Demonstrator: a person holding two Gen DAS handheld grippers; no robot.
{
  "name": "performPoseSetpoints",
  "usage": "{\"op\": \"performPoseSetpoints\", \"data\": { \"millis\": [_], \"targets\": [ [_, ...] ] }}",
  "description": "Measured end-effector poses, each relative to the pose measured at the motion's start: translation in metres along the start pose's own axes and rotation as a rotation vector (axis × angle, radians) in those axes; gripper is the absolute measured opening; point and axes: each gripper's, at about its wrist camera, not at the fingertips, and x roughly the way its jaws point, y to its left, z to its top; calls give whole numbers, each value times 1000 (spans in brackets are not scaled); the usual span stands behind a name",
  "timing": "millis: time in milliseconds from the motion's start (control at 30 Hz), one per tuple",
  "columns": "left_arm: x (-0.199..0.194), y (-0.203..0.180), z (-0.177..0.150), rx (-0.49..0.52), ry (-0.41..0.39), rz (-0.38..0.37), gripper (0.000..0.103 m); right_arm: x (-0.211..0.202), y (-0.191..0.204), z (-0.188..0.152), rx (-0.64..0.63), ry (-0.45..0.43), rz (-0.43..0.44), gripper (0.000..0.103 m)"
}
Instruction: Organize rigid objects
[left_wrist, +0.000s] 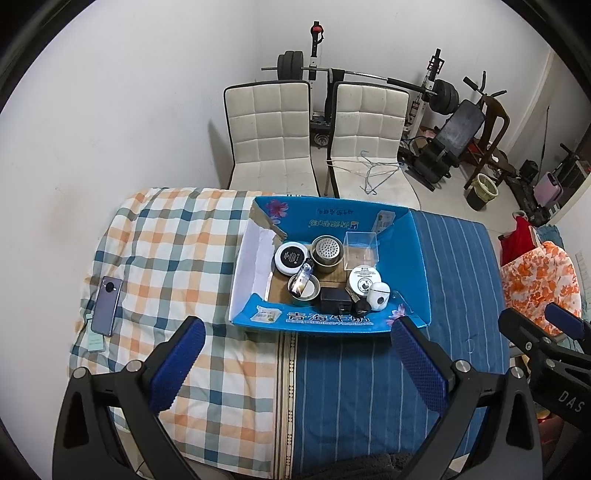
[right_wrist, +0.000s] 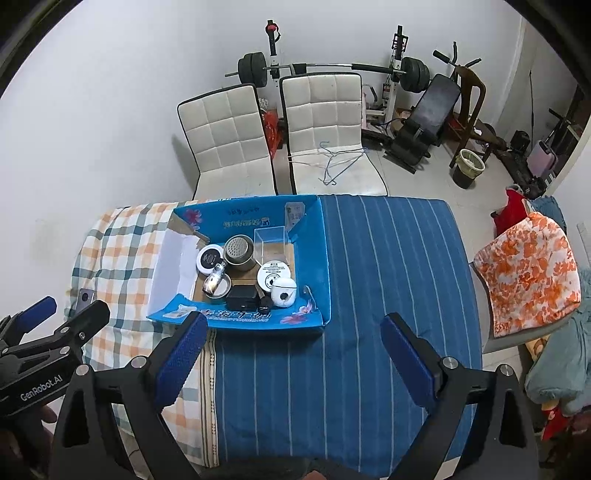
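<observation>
My left gripper (left_wrist: 297, 354) and right gripper (right_wrist: 293, 349) both hang spread apart, empty, above the bed. The rigid objects sit crowded in the blue box (left_wrist: 419, 258); its near wall hides the black cube's (left_wrist: 334, 300) base. A phone (left_wrist: 107, 305) lies on the checked sheet (left_wrist: 166, 251), cut off in my right view.

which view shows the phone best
The left wrist view: the phone lies whole on the checked cloth, camera ring visible. In the right wrist view only its top corner shows; the left gripper hides the rest.

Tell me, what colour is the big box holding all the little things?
Bright blue box, white inside one flap; left wrist view shows it best.
</observation>
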Motion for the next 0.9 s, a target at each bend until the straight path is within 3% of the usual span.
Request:
{"op": "performPoseSetpoints", "data": {
  "millis": [900],
  "targets": [
    [1,-3,9,1,1,16,103,0,-3,3,-1,-9,-26,97]
  ]
}}
